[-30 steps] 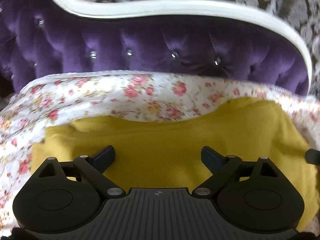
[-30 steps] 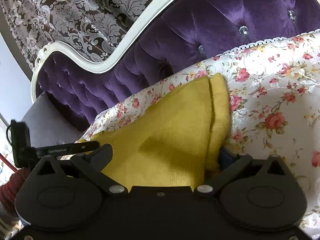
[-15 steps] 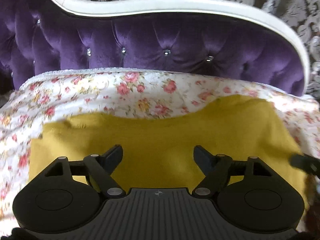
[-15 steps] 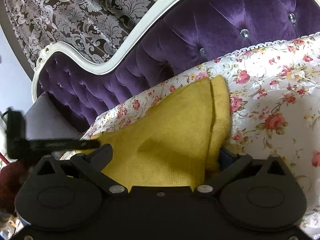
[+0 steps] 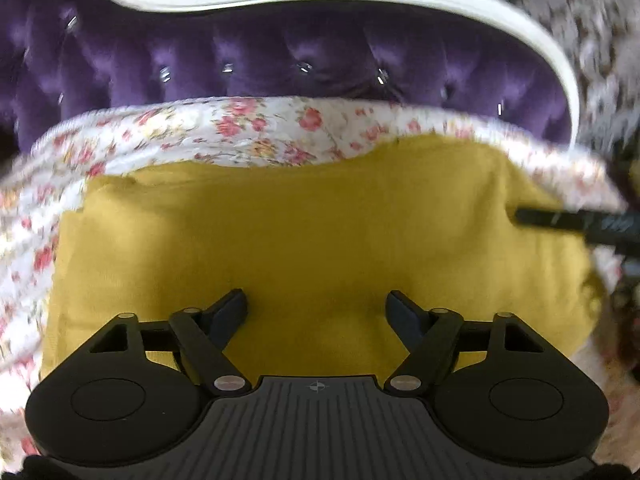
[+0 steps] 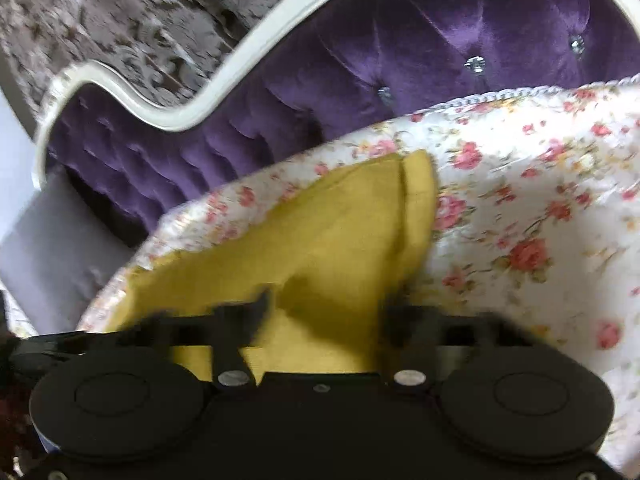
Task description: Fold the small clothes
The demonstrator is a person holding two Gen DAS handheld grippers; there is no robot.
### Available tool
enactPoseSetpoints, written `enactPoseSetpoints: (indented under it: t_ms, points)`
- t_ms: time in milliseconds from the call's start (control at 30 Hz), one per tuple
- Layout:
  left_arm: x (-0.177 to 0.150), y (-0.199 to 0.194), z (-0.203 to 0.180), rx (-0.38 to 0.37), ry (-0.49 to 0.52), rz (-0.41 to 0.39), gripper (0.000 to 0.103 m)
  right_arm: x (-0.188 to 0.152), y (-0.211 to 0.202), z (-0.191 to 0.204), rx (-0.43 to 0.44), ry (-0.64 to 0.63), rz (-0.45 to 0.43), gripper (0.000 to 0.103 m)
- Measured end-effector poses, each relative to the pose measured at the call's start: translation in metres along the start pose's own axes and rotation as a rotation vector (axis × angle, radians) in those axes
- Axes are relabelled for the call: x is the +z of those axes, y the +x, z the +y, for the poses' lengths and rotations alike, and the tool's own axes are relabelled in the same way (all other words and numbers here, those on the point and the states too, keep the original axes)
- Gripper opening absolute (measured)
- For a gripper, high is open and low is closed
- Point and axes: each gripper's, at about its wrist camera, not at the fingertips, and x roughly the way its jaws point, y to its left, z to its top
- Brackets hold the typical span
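The mustard-yellow garment [image 5: 320, 232] lay flat on the floral cover [image 5: 224, 136] before the purple tufted headboard [image 5: 280, 64]. Over its near edge, the left gripper [image 5: 316, 308] hovered, spread but narrowing. At its right end, the right gripper [image 6: 324, 312] was closing, cloth bunched between, grip blurred.

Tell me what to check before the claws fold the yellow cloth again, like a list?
1. Yellow cloth lies flat on the flowery cover: ok.
2. Right claw has cloth between its fingers while the jaws are closing: ok.
3. Right claw is gripping firmly: cannot tell, the picture is blurred.
4. Left claw is over the cloth, with its jaws closing: ok.
5. Left claw has caught any cloth: not ok.
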Motion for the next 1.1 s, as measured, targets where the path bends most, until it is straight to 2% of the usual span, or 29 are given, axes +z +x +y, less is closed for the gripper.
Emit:
enactPoseSetpoints:
  t_ms: [67, 233, 400, 533, 700, 833, 900, 967, 1033, 1100]
  points:
    - [-0.002, -0.013, 0.012, -0.008, -0.041, -0.024, 0.073, 0.008, -0.004, 0.001, -0.024, 0.013, 0.024, 0.031]
    - [-0.010, -0.050, 0.050, -0.003, -0.096, -0.080, 0.073, 0.019, -0.010, 0.036, -0.030, -0.023, 0.044, 0.029]
    - [-0.028, -0.076, 0.092, 0.042, -0.128, -0.115, 0.073, 0.026, 0.000, 0.102, 0.006, -0.113, 0.062, 0.029]
    - [-0.043, -0.090, 0.123, 0.044, -0.183, -0.121, 0.073, 0.023, 0.025, 0.159, 0.047, -0.176, 0.086, 0.029]
    - [-0.058, -0.100, 0.155, 0.045, -0.239, -0.124, 0.073, 0.003, 0.071, 0.217, 0.089, -0.225, 0.146, 0.029]
    - [-0.068, -0.106, 0.173, 0.034, -0.274, -0.122, 0.073, -0.021, 0.105, 0.246, 0.094, -0.260, 0.188, 0.029]
    - [-0.071, -0.107, 0.180, 0.027, -0.292, -0.118, 0.073, -0.033, 0.110, 0.256, 0.082, -0.300, 0.203, 0.029]
    - [-0.072, -0.107, 0.185, 0.014, -0.304, -0.117, 0.073, -0.042, 0.113, 0.263, 0.074, -0.335, 0.210, 0.035]
    - [-0.072, -0.108, 0.187, 0.004, -0.313, -0.119, 0.073, -0.049, 0.112, 0.267, 0.106, -0.362, 0.208, 0.036]
    - [-0.068, -0.108, 0.188, -0.011, -0.318, -0.122, 0.073, -0.051, 0.102, 0.270, 0.172, -0.368, 0.178, 0.036]
